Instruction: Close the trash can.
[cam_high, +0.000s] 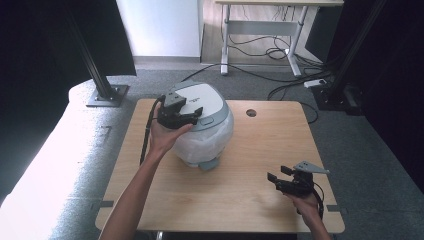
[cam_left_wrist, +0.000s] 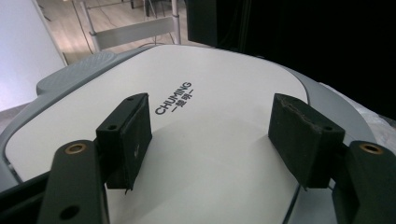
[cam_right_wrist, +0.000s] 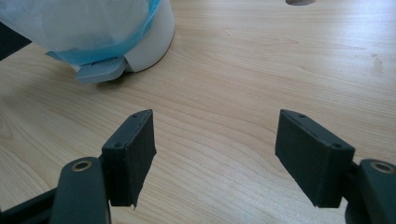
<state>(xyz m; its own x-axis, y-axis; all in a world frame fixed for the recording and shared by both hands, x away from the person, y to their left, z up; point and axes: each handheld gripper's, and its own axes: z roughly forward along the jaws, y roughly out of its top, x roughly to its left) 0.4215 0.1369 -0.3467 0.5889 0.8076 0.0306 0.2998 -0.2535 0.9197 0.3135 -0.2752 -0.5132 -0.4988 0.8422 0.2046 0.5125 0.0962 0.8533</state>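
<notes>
the left gripper (cam_high: 192, 116) hung over the lid (cam_high: 200, 102) of the small white bin (cam_high: 202, 137), its jaws parted wide with nothing between them. in the left gripper view the two black pads (cam_left_wrist: 125, 140) stood either side of the flat white lid panel (cam_left_wrist: 196, 135), just above it, around the printed brand name; whether they brushed the surface could not be told. no edge or handle sat in the gap.

the bin stood near the middle of the wooden table (cam_high: 240, 185), toward its far left part, lined with a pale plastic bag (cam_right_wrist: 84, 28) whose bluish rim showed under the lid, and with a grey foot pedal (cam_right_wrist: 100, 71) jutting from its base toward the person.

the right gripper (cam_high: 280, 176) rested low near the table's near right corner, well apart from the bin, jaws spread about halfway and empty, bare wood grain between its pads (cam_right_wrist: 130, 151).

judged from this, the step in hand was the approach to the lid, likely to open it or to press it shut. the next move called for the left gripper to find something it could act on: the flat panel gave no purchase for a pinch, so it would have to shift to the lid's front lip or simply push down. the light bin could slide, so the idle right gripper might need to steady it.
</notes>
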